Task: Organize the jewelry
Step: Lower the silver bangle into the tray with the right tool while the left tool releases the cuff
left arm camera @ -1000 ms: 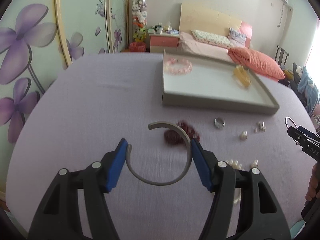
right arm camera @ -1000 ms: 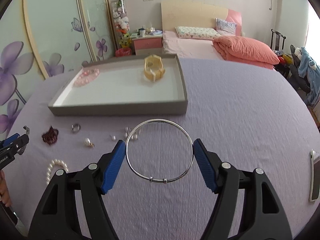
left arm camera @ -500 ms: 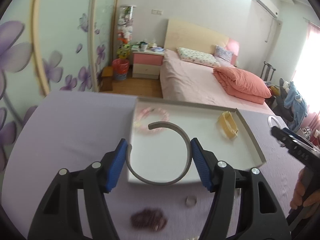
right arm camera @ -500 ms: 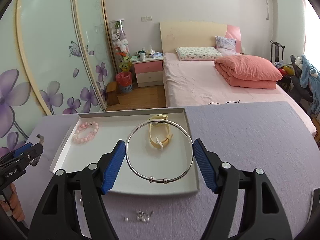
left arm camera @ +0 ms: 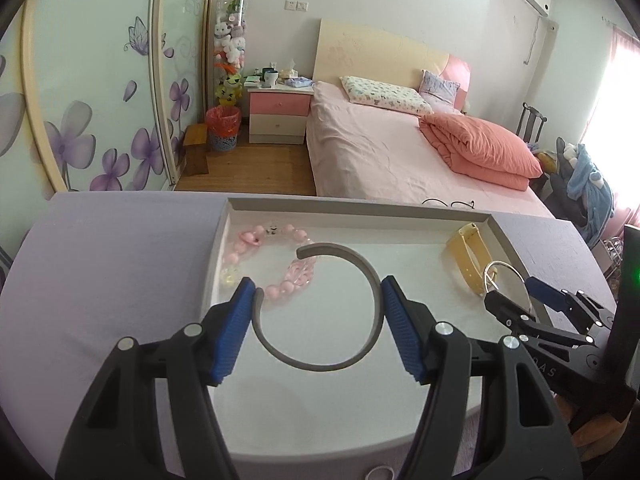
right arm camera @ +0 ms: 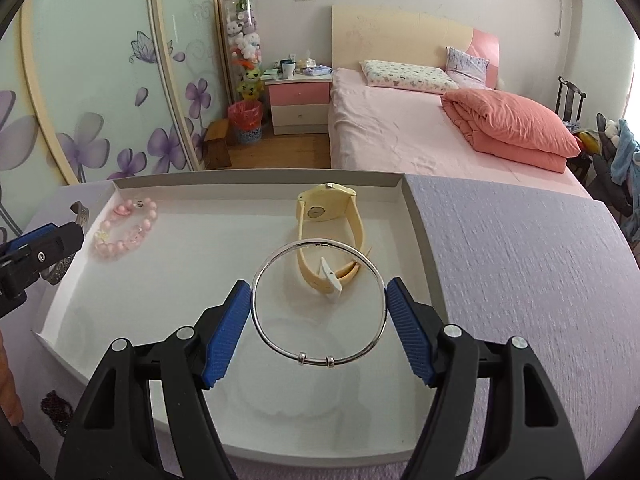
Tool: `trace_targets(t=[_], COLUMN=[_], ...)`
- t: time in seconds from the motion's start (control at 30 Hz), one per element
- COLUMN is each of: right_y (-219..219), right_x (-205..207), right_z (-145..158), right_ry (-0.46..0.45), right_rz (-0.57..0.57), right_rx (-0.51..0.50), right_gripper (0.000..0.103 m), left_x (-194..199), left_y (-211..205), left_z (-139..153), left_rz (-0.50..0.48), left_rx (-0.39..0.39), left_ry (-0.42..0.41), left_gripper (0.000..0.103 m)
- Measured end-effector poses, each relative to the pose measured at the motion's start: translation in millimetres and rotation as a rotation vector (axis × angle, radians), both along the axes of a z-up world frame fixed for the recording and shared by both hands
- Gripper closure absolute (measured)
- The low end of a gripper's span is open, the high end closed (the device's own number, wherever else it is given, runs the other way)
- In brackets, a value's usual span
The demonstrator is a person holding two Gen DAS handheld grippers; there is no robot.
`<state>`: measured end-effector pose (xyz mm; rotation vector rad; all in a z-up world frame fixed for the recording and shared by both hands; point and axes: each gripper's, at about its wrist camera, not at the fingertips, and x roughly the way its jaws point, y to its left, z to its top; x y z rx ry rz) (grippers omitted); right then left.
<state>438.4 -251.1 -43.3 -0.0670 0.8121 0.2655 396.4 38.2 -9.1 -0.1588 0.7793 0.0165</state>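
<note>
The left gripper (left arm camera: 318, 320) clamps an open grey cuff bangle (left arm camera: 320, 308), the right gripper (right arm camera: 319, 322) a thin silver bangle (right arm camera: 319, 304), both over the white tray (right arm camera: 240, 436). Releasing from above risks bangles bouncing onto the pink bead bracelet (left arm camera: 272, 268) or yellow watch (right arm camera: 328, 232).

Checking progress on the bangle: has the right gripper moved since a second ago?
Yes. The right gripper, clamped on the thin silver bangle, has come forward from the purple tablecloth to above the tray.
</note>
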Motion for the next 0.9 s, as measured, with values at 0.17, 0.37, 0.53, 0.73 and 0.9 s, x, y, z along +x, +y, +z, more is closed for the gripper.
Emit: trace_targets(t=[0.17, 0.37, 0.53, 0.73, 0.9], right_y=[-3, -12, -18, -19, -22], right_x=[3, -3, -6, -7, -7], right_z=[-6, -1, -1, -8, -8], right_ry=[0.013, -0.011, -0.004, 0.01, 0.01], right_rz=[0.005, -0.002, -0.009, -0.009, -0.006], right_rx=[-0.011, -0.001, 0.012, 0.012, 0.02], right_gripper=[0.03, 0.021, 0.021, 0.021, 0.021], left_x=[8, 11, 16, 26, 33], left_y=[-7, -10, -10, -17, -21], left_z=[-6, -10, -12, -19, -25], left_rz=[-0.006, -0.011, -0.014, -0.015, -0.015], left_rx=[0.003, 0.004, 0.002, 0.002, 0.004], left_ry=[0.007, 0.02, 0.03, 0.053, 0.064], left_gripper=[0.039, 0.039, 0.039, 0.039, 0.039])
